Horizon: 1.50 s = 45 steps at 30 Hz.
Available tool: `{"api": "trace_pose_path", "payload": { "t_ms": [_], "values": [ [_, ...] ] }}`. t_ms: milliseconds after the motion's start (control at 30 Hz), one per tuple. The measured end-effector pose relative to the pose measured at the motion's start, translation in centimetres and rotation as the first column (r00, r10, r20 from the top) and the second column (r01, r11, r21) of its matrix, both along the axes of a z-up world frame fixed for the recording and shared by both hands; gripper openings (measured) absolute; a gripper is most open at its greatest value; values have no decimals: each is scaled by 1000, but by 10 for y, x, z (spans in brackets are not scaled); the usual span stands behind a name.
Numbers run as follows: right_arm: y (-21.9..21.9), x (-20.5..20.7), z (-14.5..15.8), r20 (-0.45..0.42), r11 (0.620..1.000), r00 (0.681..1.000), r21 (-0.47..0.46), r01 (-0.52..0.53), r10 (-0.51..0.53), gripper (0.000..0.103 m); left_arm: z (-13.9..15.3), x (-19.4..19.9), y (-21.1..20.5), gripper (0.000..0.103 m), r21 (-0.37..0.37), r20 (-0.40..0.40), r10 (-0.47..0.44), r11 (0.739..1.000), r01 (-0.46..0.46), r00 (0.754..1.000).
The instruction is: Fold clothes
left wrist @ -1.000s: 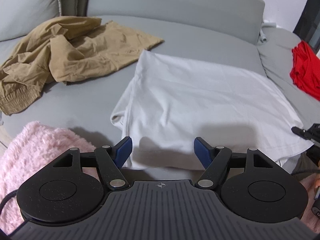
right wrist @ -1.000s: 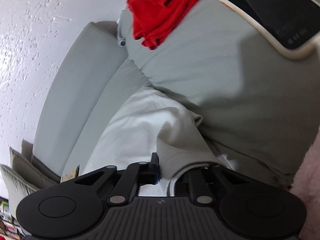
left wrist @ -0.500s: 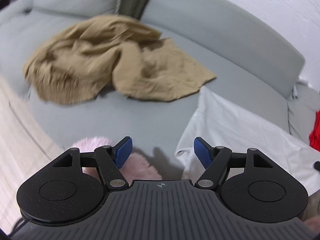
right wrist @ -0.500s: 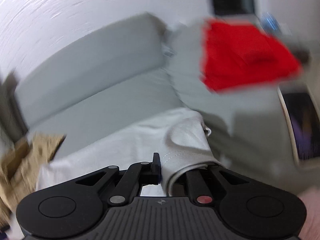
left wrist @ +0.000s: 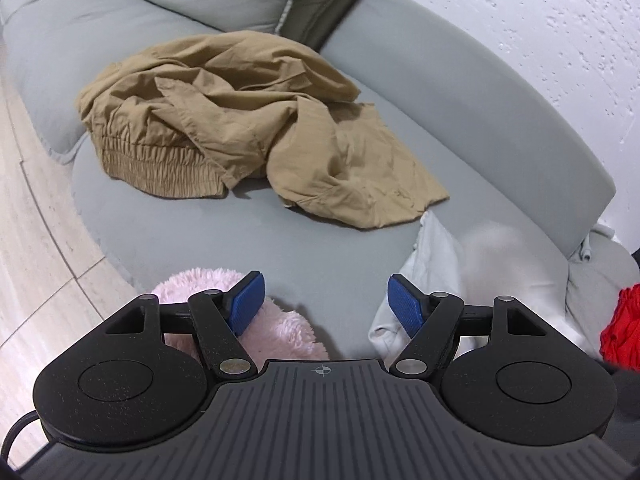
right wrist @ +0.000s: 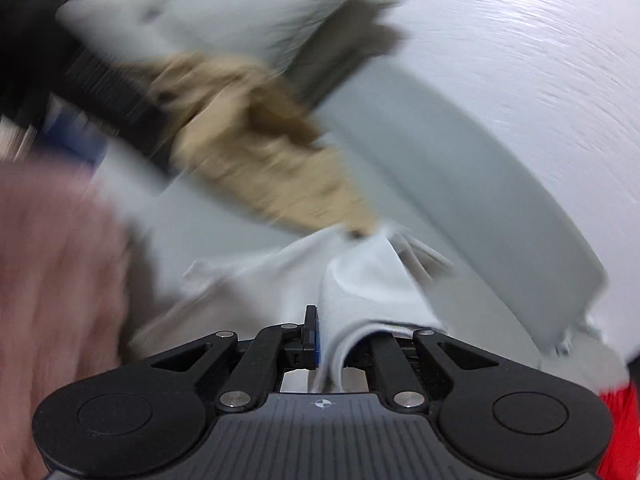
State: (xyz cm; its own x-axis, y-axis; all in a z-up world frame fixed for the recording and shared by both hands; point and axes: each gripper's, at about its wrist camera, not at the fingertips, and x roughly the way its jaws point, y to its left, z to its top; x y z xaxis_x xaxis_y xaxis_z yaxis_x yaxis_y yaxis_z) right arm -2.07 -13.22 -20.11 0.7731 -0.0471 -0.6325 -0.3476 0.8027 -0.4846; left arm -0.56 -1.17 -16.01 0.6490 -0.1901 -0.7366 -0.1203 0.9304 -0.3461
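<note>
The right wrist view is smeared by motion blur, so edges there are hard to read. The left tongs (left wrist: 324, 306) gape wide and empty above the grey sofa seat (left wrist: 208, 236), with a crumpled tan cotton garment (left wrist: 248, 128) ahead of them. The right tongs (right wrist: 320, 340) are clamped on a fold of the white cotton T-shirt (right wrist: 360, 292), draped over their right side. A white textured wall (left wrist: 540, 20) rises behind the sofa.

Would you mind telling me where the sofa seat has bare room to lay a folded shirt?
One bare patch of seat lies between the tan garment behind, the pink fluffy fabric in front and the white shirt to the right. The right end is crowded: white shirt, then red cloth.
</note>
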Motion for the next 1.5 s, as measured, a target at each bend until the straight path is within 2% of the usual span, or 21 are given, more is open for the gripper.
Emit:
{"api": "trace_pose_path", "payload": {
  "t_ms": [200, 233, 267, 333, 500, 600, 667, 733, 767, 800, 867, 933, 1000, 1100, 1167, 1233, 1267, 1333, 1400, 1467, 1500],
  "values": [
    [-6, 5, 0, -32, 1000, 999, 10, 0, 0, 8, 0, 0, -1, 73, -8, -1, -5, 1000, 5, 1000],
    [-7, 5, -1, -40, 1000, 999, 9, -6, 6, 13, 0, -1, -1, 73, -9, -1, -5, 1000, 5, 1000],
    [-7, 4, 0, -49, 1000, 999, 11, -16, 17, 28, 0, -1, -1, 73, -10, -1, -6, 1000, 6, 1000],
    [-5, -4, 3, -59, 998, 997, 40, -50, 53, 36, 0, -1, -2, 73, -11, 0, -6, 1000, 6, 1000],
    [2, -32, 18, -90, 966, 980, 207, -157, 179, 40, 0, -2, 2, 73, -27, 2, 2, 1000, -2, 1000],
    [-16, -38, 29, -155, 918, 971, 380, -113, 184, 35, 0, -2, 2, 73, -21, 0, -4, 1000, 4, 1000],
    [-33, -36, 34, -170, 893, 977, 448, -39, 129, 26, 0, -2, -2, 66, -14, -4, -24, 1000, 24, 1000],
    [-60, -32, 41, -174, 861, 985, 500, 87, 2, 20, 0, 0, -10, 59, -10, -14, -77, 997, 76, 997],
    [-72, -30, 42, -173, 850, 982, 505, 152, -73, 19, 1, 2, -16, 47, -5, -13, -115, 993, 115, 993],
    [-85, -27, 44, -173, 836, 972, 500, 225, -158, 18, 3, 4, -28, 42, 8, 1, -183, 983, 183, 983],
    [-108, -21, 45, -168, 807, 940, 482, 340, -296, 13, 7, 8, -53, 21, 37, 36, -301, 953, 300, 953],
    [-123, -18, 46, -171, 771, 920, 504, 390, -353, 12, 8, 12, -80, 9, 76, 50, -406, 912, 402, 912],
    [-130, -15, 42, -187, 743, 911, 530, 408, -367, 12, 0, 17, -114, 9, 140, 29, -487, 867, 479, 873],
    [-129, -12, 23, -228, 755, 906, 500, 423, -357, 12, -21, 24, -130, 9, 200, -41, -476, 857, 474, 878],
    [-127, -14, 5, -268, 784, 894, 434, 444, -358, 11, -48, 35, -129, 6, 251, -206, -394, 863, 438, 896],
    [-127, -28, -5, -288, 813, 886, 368, 452, -362, 11, -52, 39, -117, 6, 184, -249, -356, 896, 405, 901],
    [-129, -33, -2, -293, 813, 884, 362, 455, -364, 12, -51, 40, -112, 6, 163, -257, -349, 904, 396, 901],
    [-131, -40, 4, -308, 799, 874, 370, 474, -376, 13, -47, 33, -109, 6, 184, -235, -364, 894, 409, 901],
    [-137, -49, 14, -301, 765, 869, 418, 490, -393, 13, -39, 24, -108, 13, 206, -184, -367, 893, 401, 912],
    [-140, -51, 12, -289, 746, 868, 445, 495, -404, 13, -28, 14, -109, 39, 269, -121, -356, 887, 375, 927],
    [-141, -54, 12, -283, 741, 866, 448, 499, -412, 13, -23, 10, -109, 40, 301, -96, -350, 882, 362, 932]
  ]
}}
